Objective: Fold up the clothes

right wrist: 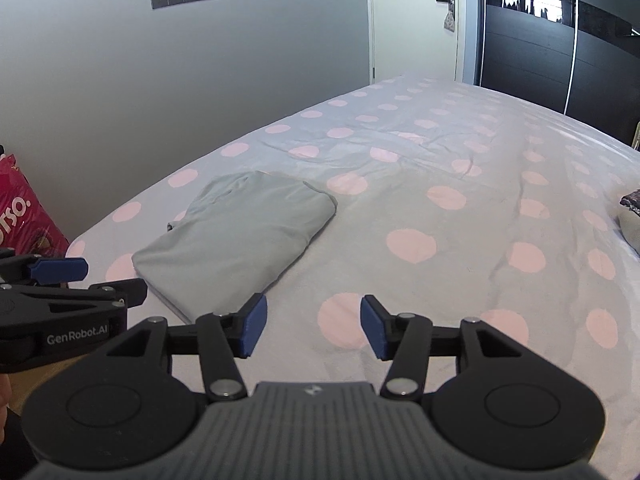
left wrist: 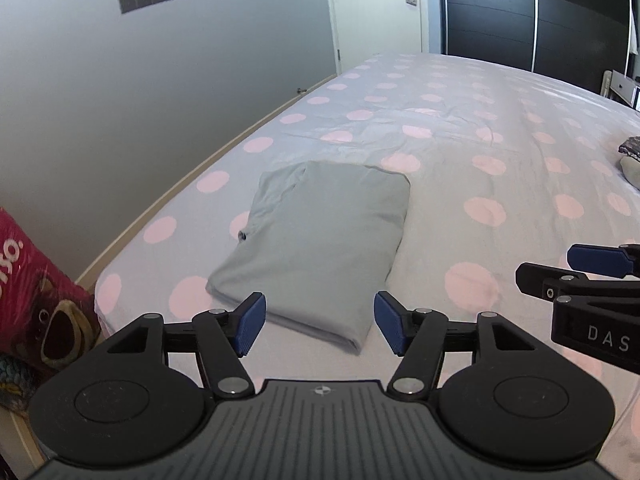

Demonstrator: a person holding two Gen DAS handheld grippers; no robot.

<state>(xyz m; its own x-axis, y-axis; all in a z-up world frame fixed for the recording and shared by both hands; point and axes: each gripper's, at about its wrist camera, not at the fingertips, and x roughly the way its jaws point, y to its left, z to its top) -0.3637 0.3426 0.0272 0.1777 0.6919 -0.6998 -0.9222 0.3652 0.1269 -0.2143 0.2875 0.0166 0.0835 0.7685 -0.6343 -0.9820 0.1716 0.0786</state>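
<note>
A grey garment (left wrist: 320,240) lies folded into a neat rectangle on the bed near its left front corner; it also shows in the right wrist view (right wrist: 240,236). My left gripper (left wrist: 319,326) is open and empty, just in front of the garment's near edge. My right gripper (right wrist: 311,326) is open and empty, to the right of the garment over the bedsheet. Each gripper shows at the edge of the other's view: the right one (left wrist: 600,268) and the left one (right wrist: 60,276).
The bed (left wrist: 480,152) has a light sheet with pink dots. A pink plush pillow (left wrist: 36,300) sits off the bed's left front corner. More clothes (left wrist: 632,160) lie at the right edge. A grey wall, a white door and a dark wardrobe stand beyond.
</note>
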